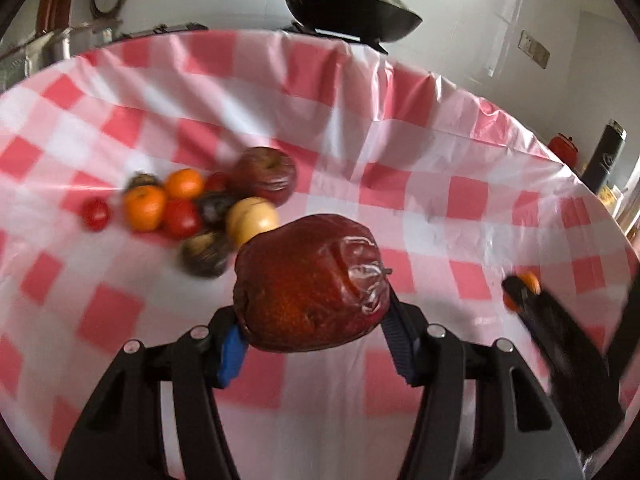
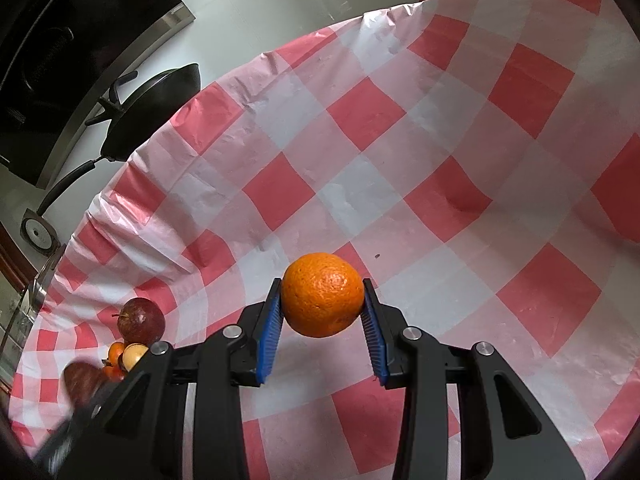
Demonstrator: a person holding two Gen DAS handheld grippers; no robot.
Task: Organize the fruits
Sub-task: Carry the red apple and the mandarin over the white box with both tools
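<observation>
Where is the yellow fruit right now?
In the left wrist view, the yellow fruit lies in the fruit pile left of centre, beside the wrinkled red apple.

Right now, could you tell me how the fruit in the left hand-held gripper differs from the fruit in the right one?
The apple in the left hand-held gripper is dark red; the orange in the right hand-held gripper is bright orange. The apple's skin is wrinkled and dented, with a clear patch stuck on it; the orange's skin is firm, evenly dimpled and bare. The apple looks lopsided, the orange round. Both are clamped between blue pads above the checked tablecloth.
</observation>
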